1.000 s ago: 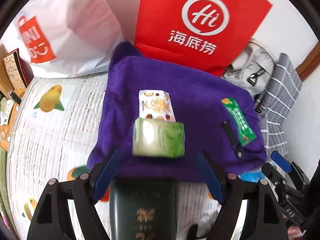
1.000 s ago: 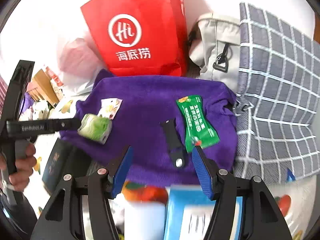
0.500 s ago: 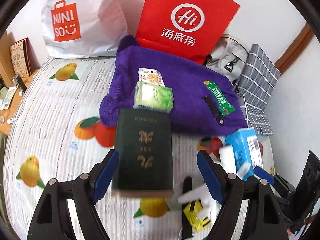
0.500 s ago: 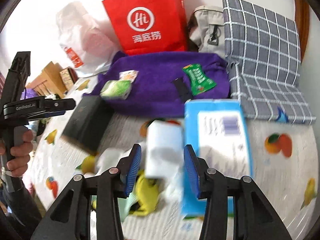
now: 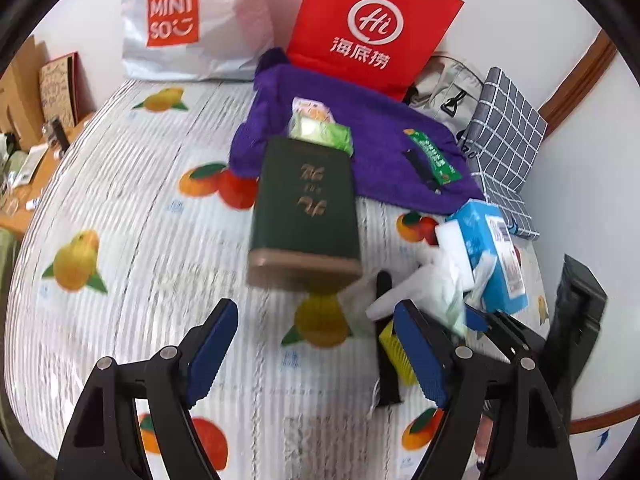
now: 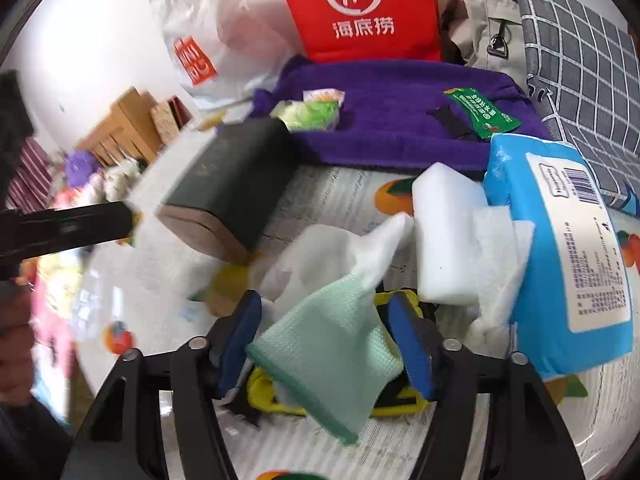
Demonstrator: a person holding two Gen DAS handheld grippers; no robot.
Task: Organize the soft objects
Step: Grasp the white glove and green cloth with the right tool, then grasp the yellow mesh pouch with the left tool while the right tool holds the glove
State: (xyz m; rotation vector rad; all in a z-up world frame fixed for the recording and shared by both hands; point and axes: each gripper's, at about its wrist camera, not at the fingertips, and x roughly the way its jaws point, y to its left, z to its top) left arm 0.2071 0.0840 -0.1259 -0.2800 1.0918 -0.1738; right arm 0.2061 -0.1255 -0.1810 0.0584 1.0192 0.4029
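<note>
Green cloth (image 6: 332, 344): pale mint waffle weave, crumpled, white tissue (image 6: 320, 252) bunched behind it.
Right gripper (image 6: 326, 344): your pads straddle the cloth (grip not clear, I cannot tell).
Left gripper (image 5: 316, 356): spread wide, empty, above the fruit-print sheet (image 5: 140, 216).
Place: near the sheet's right edge, beside the blue tissue pack (image 6: 560, 248).

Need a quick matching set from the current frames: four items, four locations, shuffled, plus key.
Items:
1. green snack packet
2. dark green tin
3. mint-green cloth
4. red paper bag

Locations:
A. between the right tongs' fingers
B. standing at the wall behind the purple towel
C. lying flat on the purple towel, next to a black strap
D. on the fruit-print sheet, its far end at the towel's near edge

Pairs: 1-C, 2-D, 3-A, 4-B
</note>
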